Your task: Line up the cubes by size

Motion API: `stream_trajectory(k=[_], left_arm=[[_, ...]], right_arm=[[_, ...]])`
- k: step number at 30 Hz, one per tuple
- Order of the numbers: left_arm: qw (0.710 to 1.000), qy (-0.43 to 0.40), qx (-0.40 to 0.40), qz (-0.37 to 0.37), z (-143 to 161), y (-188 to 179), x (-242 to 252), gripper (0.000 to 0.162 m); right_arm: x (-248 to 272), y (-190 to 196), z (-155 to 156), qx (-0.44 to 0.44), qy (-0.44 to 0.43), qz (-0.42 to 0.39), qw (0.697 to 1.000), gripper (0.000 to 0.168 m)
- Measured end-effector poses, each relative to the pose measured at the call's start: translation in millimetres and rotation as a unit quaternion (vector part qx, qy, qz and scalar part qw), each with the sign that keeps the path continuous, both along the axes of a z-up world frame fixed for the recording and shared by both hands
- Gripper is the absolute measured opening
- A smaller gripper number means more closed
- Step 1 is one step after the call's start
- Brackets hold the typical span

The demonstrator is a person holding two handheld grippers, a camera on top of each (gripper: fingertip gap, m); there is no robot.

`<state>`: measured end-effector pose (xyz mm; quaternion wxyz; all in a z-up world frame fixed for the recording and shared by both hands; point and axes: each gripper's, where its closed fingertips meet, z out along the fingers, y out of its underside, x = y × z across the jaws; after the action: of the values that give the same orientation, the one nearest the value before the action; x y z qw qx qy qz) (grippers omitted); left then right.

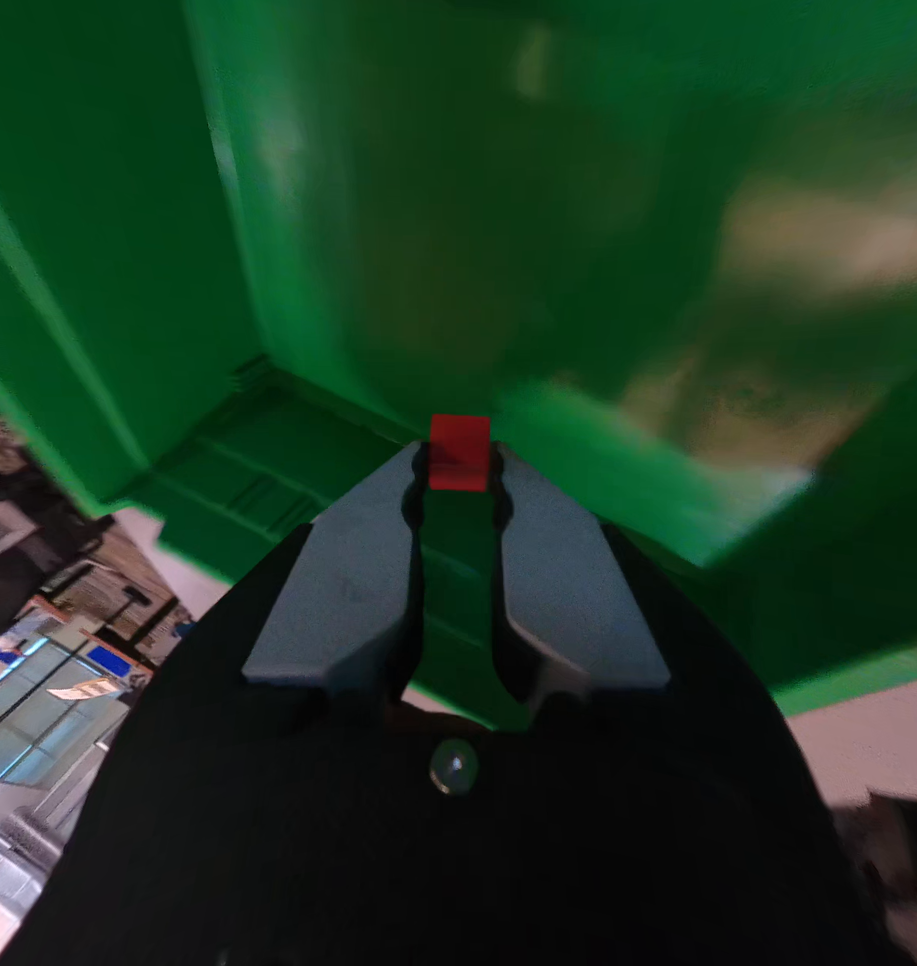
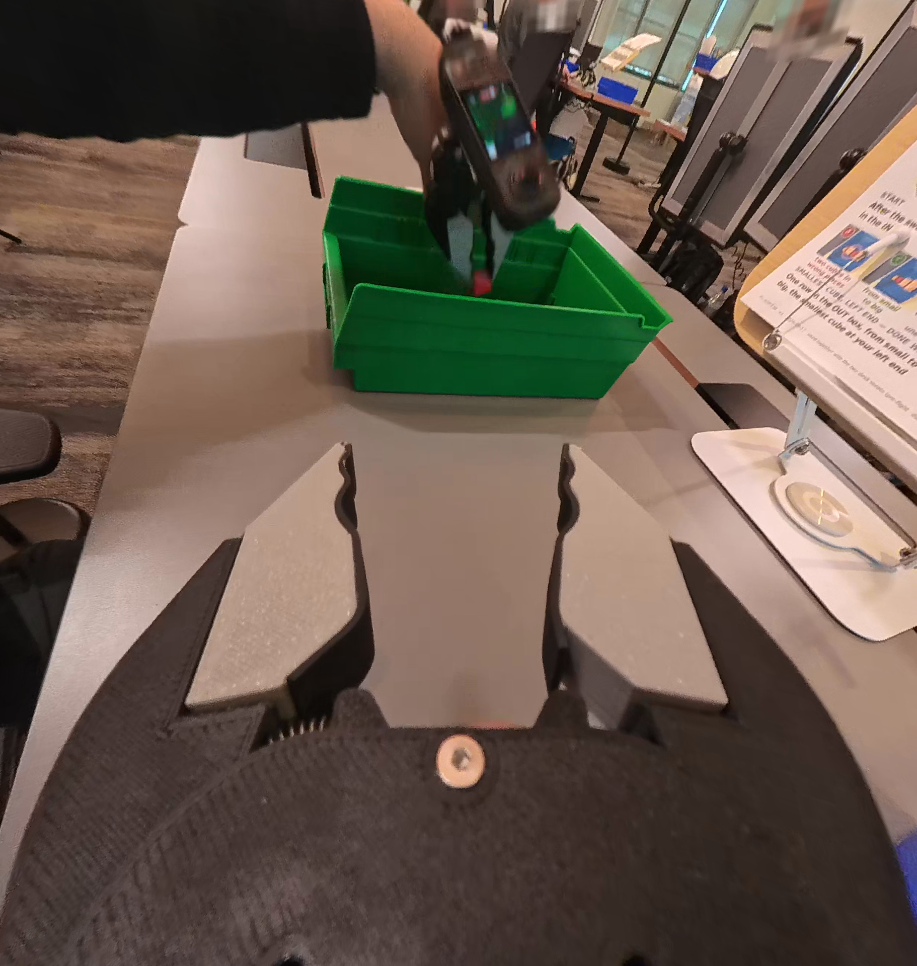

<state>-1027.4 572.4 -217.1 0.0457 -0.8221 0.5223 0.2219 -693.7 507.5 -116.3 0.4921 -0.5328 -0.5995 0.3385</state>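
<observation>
The right tool (image 2: 456, 460) hovers low over the bare grey table (image 2: 446, 575), its fingers (image 2: 299, 575) spread wide with nothing between them. At two o'clock from it stands a white-based document stand (image 2: 791, 533) carrying a printed sheet. Farther off at twelve o'clock sits a green bin (image 2: 493, 334). The left tool (image 1: 459, 444) reaches down inside the bin, fingers narrow and gripping a small red cube (image 1: 457, 452) at their tips; a dark sleeve (image 2: 174, 68) extends from ten o'clock.
</observation>
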Motion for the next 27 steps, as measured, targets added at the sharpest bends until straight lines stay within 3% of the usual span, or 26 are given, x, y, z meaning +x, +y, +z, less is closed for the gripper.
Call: stream_trajectory(k=[4,8,10,12,15,19,22,27], left_arm=[[0.974,-0.094,0.202,-0.052,65.9,29.0,50.1,0.02],[0.895,-0.193,0.384,-0.119,135.9,29.5,144.2,0.02],[0.866,-0.198,0.438,-0.14,154.7,21.7,186.5,0.02],[0.828,-0.256,0.473,-0.159,168.1,10.5,236.9,0.02],[0.765,-0.348,0.508,-0.189,180.3,-4.6,302.3,0.02],[0.679,-0.356,0.608,-0.207,188.3,-8.8,335.8,0.019],[0.671,-0.369,0.592,-0.251,172.1,-13.5,359.2,0.019],[0.669,-0.386,0.565,-0.289,150.4,-20.1,367.7,0.02]], right_arm=[[-0.1,3.4,-0.5,-0.04,0.005,0.001,0.999,0.076],[3.1,2.3,8.9,-0.096,0.032,0.026,0.995,0.069],[8.4,8.3,17.7,-0.104,0.053,0.024,0.993,0.066],[15.1,11.4,31.1,-0.121,0.082,0.03,0.989,0.067],[25.9,-5.4,60.3,-0.176,0.126,0.086,0.972,0.084],[51.1,-19.4,97.2,-0.183,0.17,0.117,0.961,0.086],[67.6,3.2,104.6,-0.135,0.188,0.065,0.971,0.071],[74.7,17.2,96.5,-0.191,0.167,0.063,0.965,0.072]])
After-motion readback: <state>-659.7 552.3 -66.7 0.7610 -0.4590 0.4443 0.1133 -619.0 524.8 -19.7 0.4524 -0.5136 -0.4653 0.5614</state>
